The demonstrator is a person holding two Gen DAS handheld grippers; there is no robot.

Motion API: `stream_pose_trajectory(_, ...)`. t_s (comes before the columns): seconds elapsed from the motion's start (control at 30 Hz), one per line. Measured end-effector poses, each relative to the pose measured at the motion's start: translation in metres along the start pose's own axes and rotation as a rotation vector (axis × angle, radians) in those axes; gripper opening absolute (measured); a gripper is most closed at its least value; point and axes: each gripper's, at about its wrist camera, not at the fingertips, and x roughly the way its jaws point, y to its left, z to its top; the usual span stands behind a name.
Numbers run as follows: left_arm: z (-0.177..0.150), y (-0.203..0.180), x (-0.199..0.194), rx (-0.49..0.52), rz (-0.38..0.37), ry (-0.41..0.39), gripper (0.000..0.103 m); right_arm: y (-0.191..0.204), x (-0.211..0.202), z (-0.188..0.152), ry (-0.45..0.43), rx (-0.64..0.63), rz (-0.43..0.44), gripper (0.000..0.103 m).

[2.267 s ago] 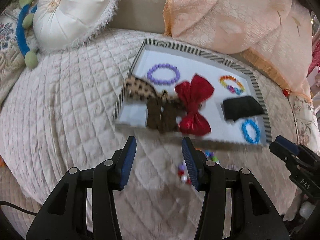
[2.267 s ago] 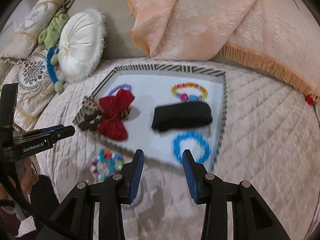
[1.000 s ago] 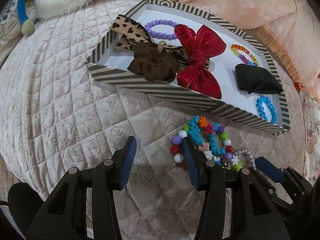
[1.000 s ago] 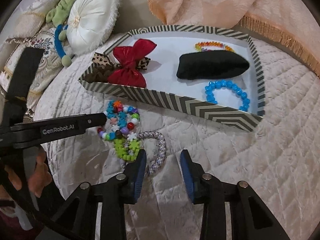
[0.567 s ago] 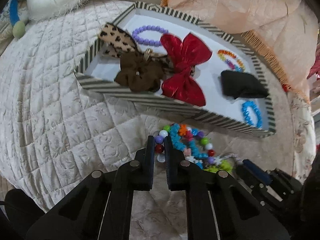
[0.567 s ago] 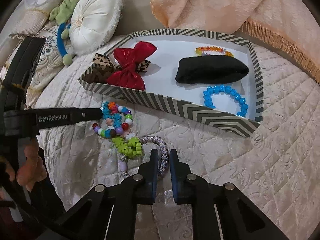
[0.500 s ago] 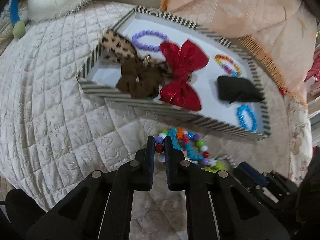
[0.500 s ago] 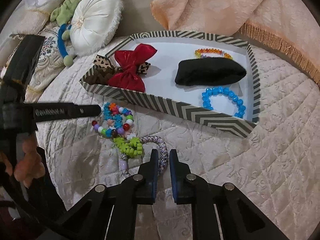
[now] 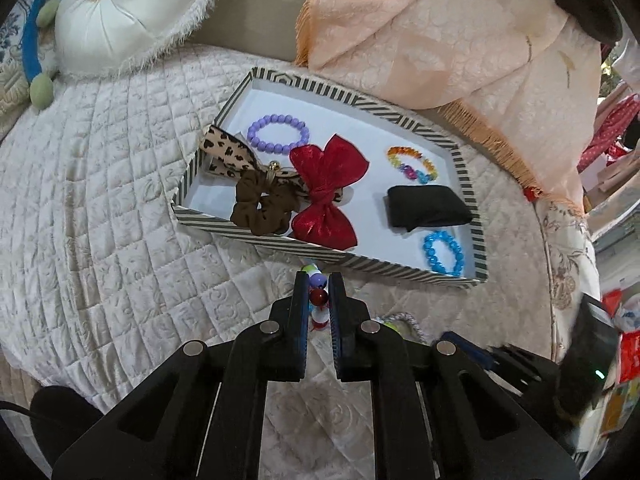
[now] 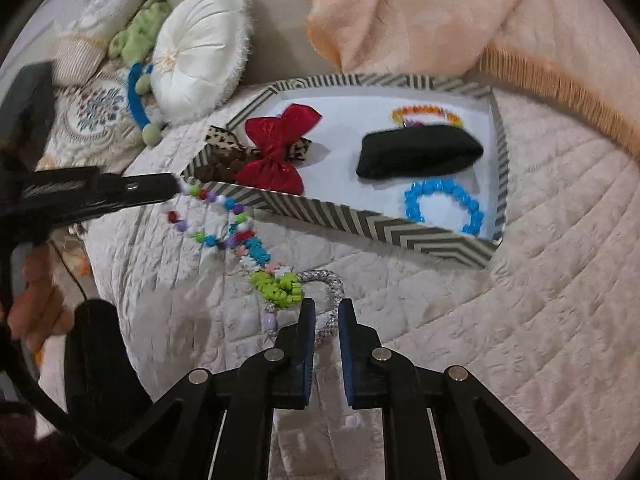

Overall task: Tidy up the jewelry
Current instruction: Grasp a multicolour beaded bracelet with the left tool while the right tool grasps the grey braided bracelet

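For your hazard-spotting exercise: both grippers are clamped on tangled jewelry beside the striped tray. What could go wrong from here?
1. The left gripper holds the multicoloured bead strand, which looks tangled with the silver rope bracelet pinched by the right gripper; pulling apart could snap it.
2. The dangling strand could catch the black-and-white striped tray.
3. The beads could slip from the grip.

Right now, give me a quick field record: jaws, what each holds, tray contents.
left gripper: jaws shut on multicolour bead strand, lifted off the quilt
right gripper: jaws shut on silver braided bracelet, which lies on the quilt
link: bead strand tangled with green bead cluster at the bracelet
striped tray: purple bracelet, leopard bow, brown scrunchie, red bow, rainbow bracelet, black cloth, blue bracelet
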Motion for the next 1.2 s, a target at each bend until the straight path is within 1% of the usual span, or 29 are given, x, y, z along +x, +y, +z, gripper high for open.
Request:
stream_pose_trajectory(0.07,0.000,-0.001,-0.008,0.003,-0.007,-0.015,0.008,0.001,0.008,0.000,0.019,-0.013,-0.021,0.011)
stream_pose_trajectory(0.2,0.000,-0.001,-0.018,0.010,-0.012,-0.027,0.008,0.002,0.024,0.004,0.055,-0.007,-0.009,0.012)
stream_pose_trajectory(0.23,0.000,-0.001,-0.019,0.011,-0.012,-0.028,0.008,0.003,0.028,0.005,0.064,-0.007,-0.010,0.014)
stream_pose_trajectory(0.27,-0.001,0.000,-0.020,0.012,-0.011,-0.028,0.008,0.003,0.030,0.005,0.066,-0.010,-0.011,0.016)
stream_pose_trajectory(0.4,-0.003,0.003,-0.020,0.006,-0.007,-0.023,0.008,0.006,0.034,0.006,0.062,-0.037,-0.032,0.016)
stream_pose_trajectory(0.43,-0.003,0.003,-0.020,0.004,-0.007,-0.020,0.008,0.010,0.034,0.005,0.059,-0.067,-0.049,0.015)
stream_pose_trajectory(0.47,-0.004,0.003,-0.019,0.001,-0.007,-0.016,0.008,0.014,0.033,0.004,0.060,-0.098,-0.066,0.011)
stream_pose_trajectory(0.5,-0.004,0.003,-0.018,-0.001,-0.008,-0.012,0.008,0.017,0.031,0.003,0.061,-0.124,-0.080,0.010)
stream_pose_trajectory(0.6,-0.004,0.003,-0.018,-0.002,-0.009,-0.011,0.008,0.014,0.018,-0.001,0.046,-0.132,-0.082,0.008)
stream_pose_trajectory(0.77,-0.005,0.000,-0.021,0.005,-0.011,-0.018,0.008,0.006,-0.023,-0.001,-0.029,-0.131,-0.098,0.007)
stream_pose_trajectory(0.9,-0.002,-0.006,-0.028,0.014,-0.018,-0.027,0.008,0.001,-0.055,0.005,-0.079,-0.131,-0.110,0.007)
stream_pose_trajectory(1.07,0.005,-0.016,-0.037,0.044,-0.006,-0.047,0.008,-0.001,-0.075,0.018,-0.134,-0.107,-0.109,0.007)
stream_pose_trajectory(1.2,0.012,-0.023,-0.042,0.071,0.014,-0.064,0.008,0.000,-0.084,0.025,-0.159,-0.097,-0.105,0.007)
